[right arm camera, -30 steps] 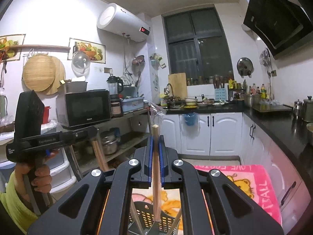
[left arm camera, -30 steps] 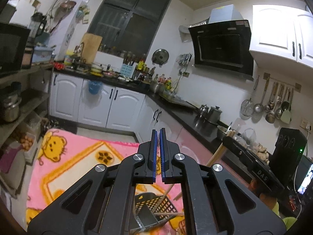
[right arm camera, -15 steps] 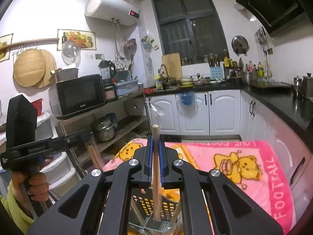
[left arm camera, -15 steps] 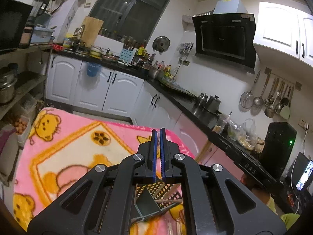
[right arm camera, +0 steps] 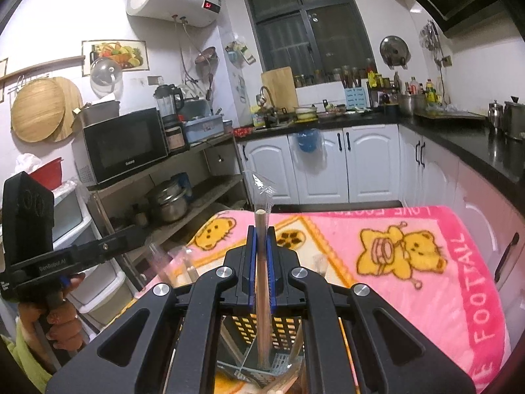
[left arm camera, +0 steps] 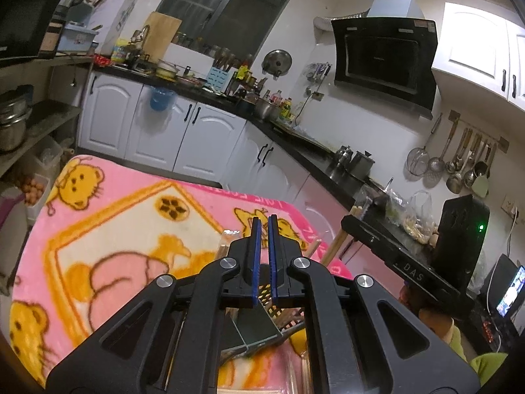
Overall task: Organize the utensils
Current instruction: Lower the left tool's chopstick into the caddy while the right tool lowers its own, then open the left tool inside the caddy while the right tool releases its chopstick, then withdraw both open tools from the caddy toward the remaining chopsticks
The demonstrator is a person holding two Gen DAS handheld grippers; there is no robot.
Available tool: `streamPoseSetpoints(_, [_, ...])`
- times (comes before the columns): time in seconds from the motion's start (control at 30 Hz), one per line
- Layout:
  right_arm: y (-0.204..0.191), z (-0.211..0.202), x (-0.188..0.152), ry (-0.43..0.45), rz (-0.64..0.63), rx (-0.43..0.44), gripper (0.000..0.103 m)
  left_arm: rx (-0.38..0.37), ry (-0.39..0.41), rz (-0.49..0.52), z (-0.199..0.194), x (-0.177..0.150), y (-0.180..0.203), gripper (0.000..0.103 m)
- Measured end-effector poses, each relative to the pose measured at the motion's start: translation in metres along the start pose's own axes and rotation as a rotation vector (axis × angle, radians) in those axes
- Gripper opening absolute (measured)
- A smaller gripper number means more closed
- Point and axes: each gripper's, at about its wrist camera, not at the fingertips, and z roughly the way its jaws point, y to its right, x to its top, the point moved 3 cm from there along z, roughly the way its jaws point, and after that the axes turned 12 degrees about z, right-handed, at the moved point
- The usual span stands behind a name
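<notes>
My right gripper (right arm camera: 261, 229) is shut on a pair of wooden chopsticks in a clear plastic sleeve (right arm camera: 262, 282), held upright with the lower end inside a black perforated utensil holder (right arm camera: 259, 338) on the pink blanket. My left gripper (left arm camera: 262, 226) is shut and empty, hovering above the same holder (left arm camera: 262, 318), which has several wooden chopsticks leaning in it. The right gripper's body and the chopsticks (left arm camera: 338, 239) show at the right of the left wrist view. The left gripper's body (right arm camera: 65, 259) shows at the left of the right wrist view.
A pink cartoon blanket (left arm camera: 124, 229) covers the table under the holder. White cabinets with a black countertop (right arm camera: 459, 144) run along the back and right. An open shelf with a microwave (right arm camera: 124, 144) and pots stands at the left.
Both grippers have tilted downward toward the table, so more of the pink blanket shows. The right gripper has lowered the chopsticks further into the holder. Both stay shut.
</notes>
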Motion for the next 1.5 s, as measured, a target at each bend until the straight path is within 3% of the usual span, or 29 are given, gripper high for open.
streamPoseSetpoints(0.33, [0.019,-0.003,-0.007,-0.012,0.045,-0.040,0.017,0.023,-0.016,-0.014,-0.001,-0.010,-0.008,0.002])
streamPoseSetpoints(0.47, [0.024,-0.008,-0.010,-0.012,0.051,-0.054,0.024,0.034,-0.038,-0.015,-0.001,-0.017,-0.008,0.013])
streamPoseSetpoints(0.63, [0.028,-0.013,-0.013,-0.019,0.055,-0.063,0.029,0.035,-0.063,-0.005,-0.001,-0.028,-0.003,0.015])
streamPoseSetpoints(0.7, [0.028,-0.015,-0.015,-0.022,0.050,-0.073,0.030,0.035,-0.067,0.000,-0.002,-0.030,-0.001,0.023])
streamPoseSetpoints(0.93, [0.035,-0.025,-0.024,-0.027,0.067,-0.083,0.036,0.037,-0.043,0.020,-0.013,-0.032,0.006,0.033])
streamPoseSetpoints(1.2, [0.044,-0.035,-0.033,-0.038,0.076,-0.100,0.040,0.055,-0.051,0.007,-0.018,-0.041,0.007,0.057])
streamPoseSetpoints(1.5, [0.057,-0.045,-0.046,-0.061,0.085,-0.128,0.043,0.081,-0.074,-0.014,-0.023,-0.053,0.001,0.073])
